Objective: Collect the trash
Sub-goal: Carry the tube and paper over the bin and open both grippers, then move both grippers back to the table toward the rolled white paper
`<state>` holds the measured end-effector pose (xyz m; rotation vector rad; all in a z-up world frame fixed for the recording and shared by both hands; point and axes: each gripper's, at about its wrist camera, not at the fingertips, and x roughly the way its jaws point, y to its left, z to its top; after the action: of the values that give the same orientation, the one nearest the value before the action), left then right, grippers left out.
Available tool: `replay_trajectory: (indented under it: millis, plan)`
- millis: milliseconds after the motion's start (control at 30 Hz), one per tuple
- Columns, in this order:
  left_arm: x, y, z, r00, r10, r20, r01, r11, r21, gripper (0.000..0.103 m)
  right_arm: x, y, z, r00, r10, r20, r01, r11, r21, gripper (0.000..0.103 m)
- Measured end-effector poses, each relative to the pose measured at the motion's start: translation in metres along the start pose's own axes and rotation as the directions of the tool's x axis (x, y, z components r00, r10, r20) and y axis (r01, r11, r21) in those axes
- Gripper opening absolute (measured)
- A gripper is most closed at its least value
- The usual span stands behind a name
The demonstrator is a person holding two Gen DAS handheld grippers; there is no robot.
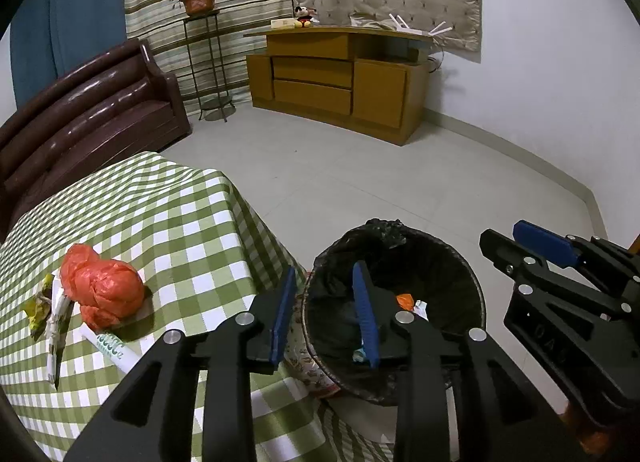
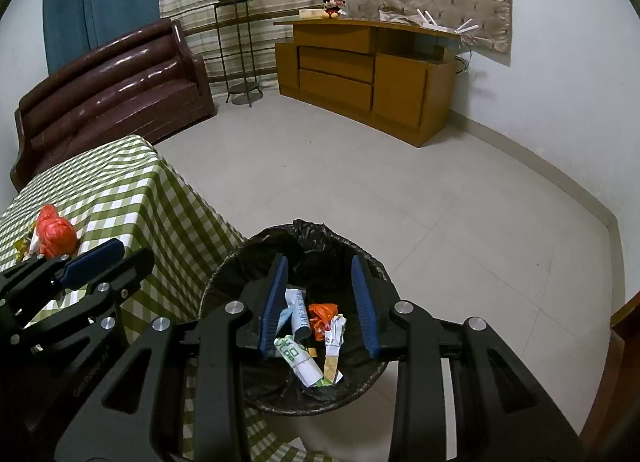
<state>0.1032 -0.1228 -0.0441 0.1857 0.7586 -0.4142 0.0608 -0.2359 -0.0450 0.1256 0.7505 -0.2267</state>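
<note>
Two hand-held grippers are seen: the left hand-held gripper (image 1: pixel 326 312) and right hand-held gripper (image 2: pixel 320 304), both parted and empty, above one bin (image 2: pixel 240 262). Its wrappers (image 2: pixel 304 354) are shown clearly only from the right; one orange bag (image 1: pixel 102 288) is left on the desk (image 1: pixel 180 222).

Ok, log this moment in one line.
left gripper: open, empty | right gripper: open, empty, over trash bin | orange plastic bag: on table
</note>
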Motion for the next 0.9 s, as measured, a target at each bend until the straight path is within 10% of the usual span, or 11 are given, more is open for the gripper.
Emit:
replay_trajectory:
  millis: [900]
  plan:
    - [-0.053,0.095,-0.03,0.989,0.147,-0.01,-0.147,0.979,-0.14,0.043,-0.013,0.069,-0.001,0.99,0.137,-0.016,-0.138,0.986,-0.098,0.041]
